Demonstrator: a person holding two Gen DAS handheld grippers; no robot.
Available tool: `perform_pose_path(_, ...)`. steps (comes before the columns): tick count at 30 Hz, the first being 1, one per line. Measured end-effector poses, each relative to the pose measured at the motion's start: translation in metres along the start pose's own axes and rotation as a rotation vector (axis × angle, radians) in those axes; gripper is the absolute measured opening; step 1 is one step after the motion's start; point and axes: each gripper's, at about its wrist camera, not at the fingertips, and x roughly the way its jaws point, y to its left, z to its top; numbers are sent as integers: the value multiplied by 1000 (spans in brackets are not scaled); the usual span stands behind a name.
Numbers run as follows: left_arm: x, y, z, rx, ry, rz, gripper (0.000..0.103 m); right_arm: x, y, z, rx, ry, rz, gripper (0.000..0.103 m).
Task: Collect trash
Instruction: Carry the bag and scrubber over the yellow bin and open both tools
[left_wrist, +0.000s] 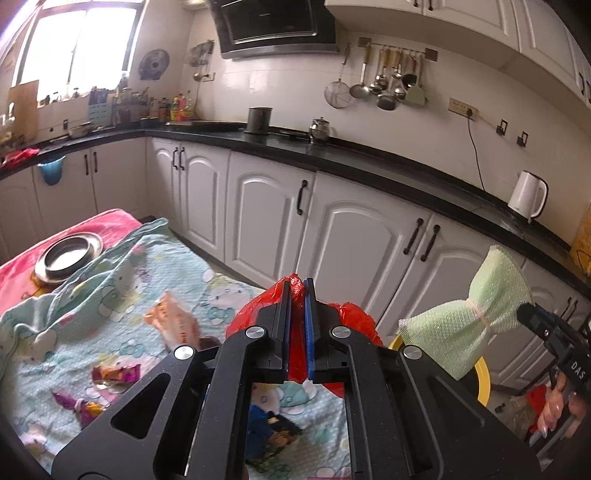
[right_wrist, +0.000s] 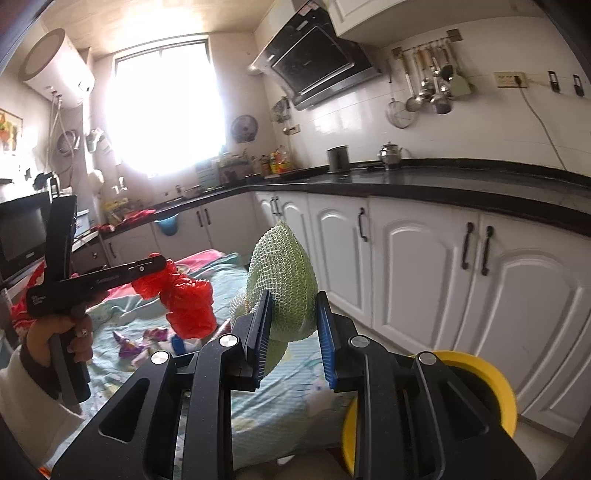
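Observation:
My left gripper is shut on a crumpled red plastic bag and holds it above the table; the bag also shows in the right wrist view. My right gripper is shut on a pale green foam net, held up in the air; the net shows at the right of the left wrist view. Loose wrappers lie on the cloth: an orange packet, a purple and orange wrapper, a purple twist and a blue printed packet.
The table is covered by a light blue cartoon cloth over a pink one, with a steel bowl at the far left. A yellow-rimmed bin stands on the floor beside white cabinets. A white kettle stands on the black counter.

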Motion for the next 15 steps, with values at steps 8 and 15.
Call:
perform_pose_path(8, 10, -35, 1, 65, 2, -27, 2, -16, -33, -1, 30, -22, -69, 23)
perform_pose_path(15, 20, -65, -6, 105, 12, -60, 2, -31, -66, -9, 74, -27, -134, 23)
